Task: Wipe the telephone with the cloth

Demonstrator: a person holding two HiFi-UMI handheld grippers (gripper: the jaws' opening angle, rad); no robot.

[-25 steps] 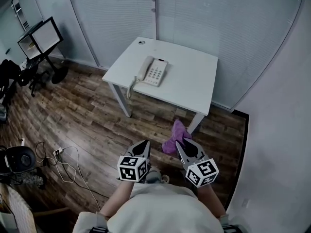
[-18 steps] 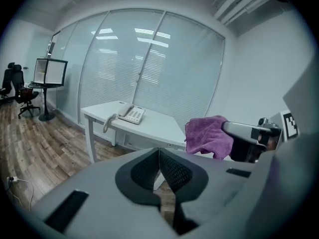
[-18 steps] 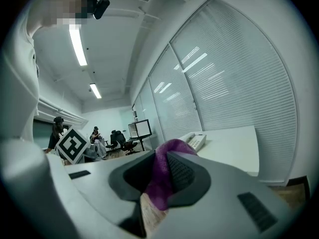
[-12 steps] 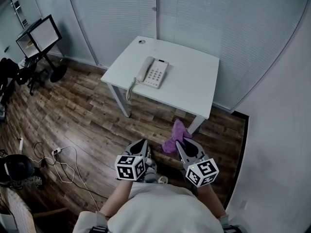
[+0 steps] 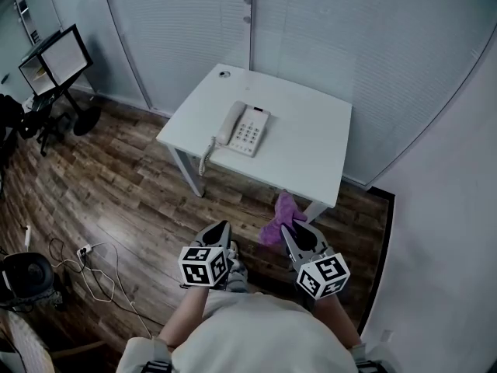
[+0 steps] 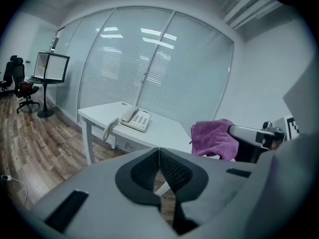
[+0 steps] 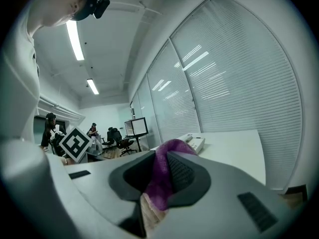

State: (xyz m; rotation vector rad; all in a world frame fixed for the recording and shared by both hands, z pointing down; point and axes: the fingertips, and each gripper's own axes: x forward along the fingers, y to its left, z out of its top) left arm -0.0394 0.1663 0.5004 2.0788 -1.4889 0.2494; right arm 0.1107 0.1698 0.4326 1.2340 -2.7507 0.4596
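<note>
A white telephone with a coiled cord lies on the white table ahead; it also shows in the left gripper view and, small, in the right gripper view. My right gripper is shut on a purple cloth, which hangs from its jaws short of the table's near edge; the cloth fills the gap between the pads. My left gripper is shut and holds nothing, level with the right one above the wooden floor. The cloth is seen to its right.
A monitor on a stand and office chairs are at the far left. Cables and a power strip lie on the floor at the left. Glass walls with blinds stand behind the table; a white wall closes the right side.
Both grippers and the head have moved forward toward the table, which now sits lower and closer in the head view. The cloth stays in the right jaws.
</note>
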